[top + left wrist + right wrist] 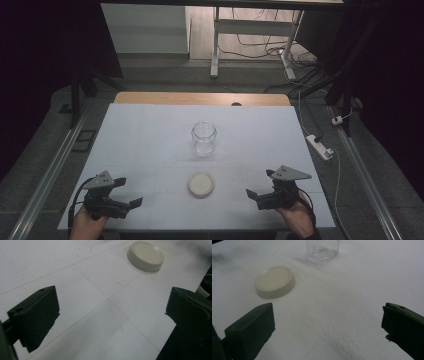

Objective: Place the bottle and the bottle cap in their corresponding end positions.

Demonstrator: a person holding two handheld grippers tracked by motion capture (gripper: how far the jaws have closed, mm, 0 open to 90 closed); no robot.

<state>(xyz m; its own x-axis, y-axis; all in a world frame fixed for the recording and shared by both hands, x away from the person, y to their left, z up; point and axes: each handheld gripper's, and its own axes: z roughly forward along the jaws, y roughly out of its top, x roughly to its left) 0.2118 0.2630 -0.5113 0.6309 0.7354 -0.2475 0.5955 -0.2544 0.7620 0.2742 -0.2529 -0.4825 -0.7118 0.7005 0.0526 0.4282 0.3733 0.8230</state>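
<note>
clear glossy glass jar, matt cream plastic lid, matt white paper tabletop

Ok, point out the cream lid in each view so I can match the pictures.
High view: the cream lid lies low at centre, just in front of the glass jar.
Left gripper view: the lid sits at the top right, beyond the open jaws.
Right gripper view: the lid sits upper left.
Shared landmark: the jar, at the top centre in the right gripper view.

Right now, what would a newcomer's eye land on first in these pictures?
Probably the clear glass jar standing upright and open at the middle of the white table, with its cream lid lying flat in front of it, apart from it. On either side of the lid, the left claw and the right claw are open and hold nothing.
</note>
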